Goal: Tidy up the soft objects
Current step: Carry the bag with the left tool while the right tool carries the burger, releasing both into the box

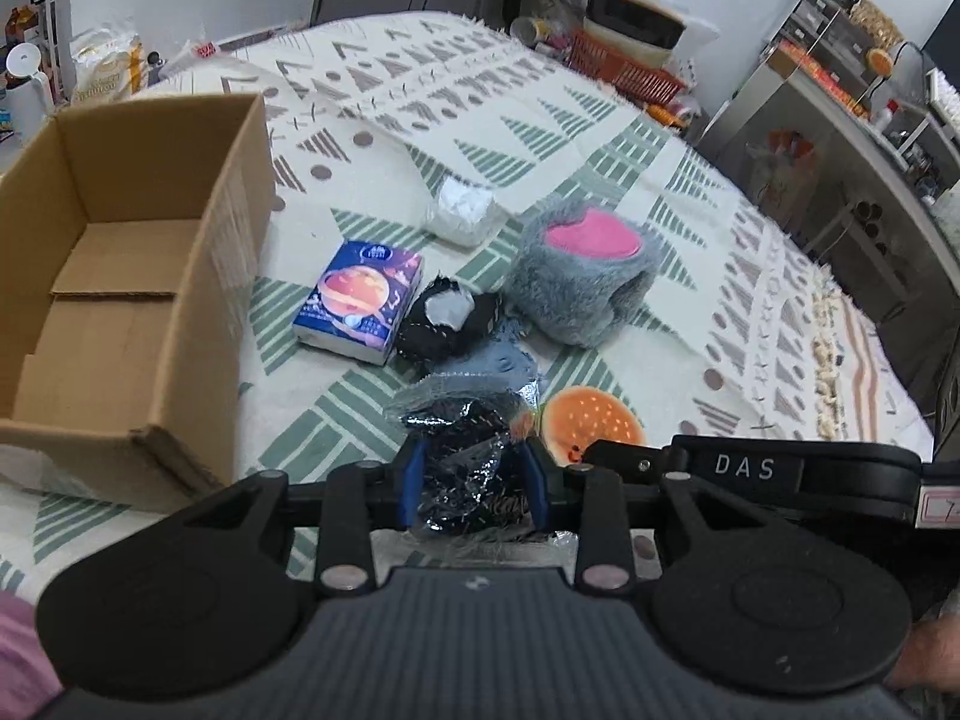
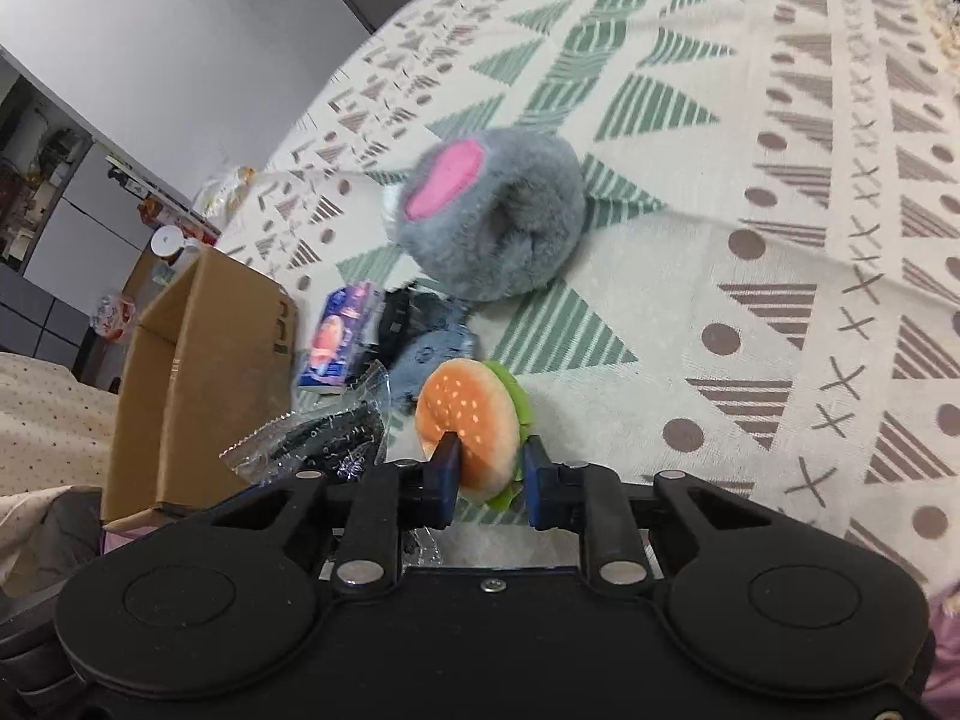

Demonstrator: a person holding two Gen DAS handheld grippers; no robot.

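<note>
Plush burger [image 2: 471,423] one; dark packets [image 1: 474,468] two.

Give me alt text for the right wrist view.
The right gripper is closed on a plush burger above a patterned tablecloth. Beyond it lie a grey plush toy and an open cardboard box.

My left gripper [image 1: 474,468] is closed on a shiny dark foil packet [image 1: 462,450]; my right gripper [image 2: 491,474] pinches an orange plush hamburger [image 2: 471,429].
</note>
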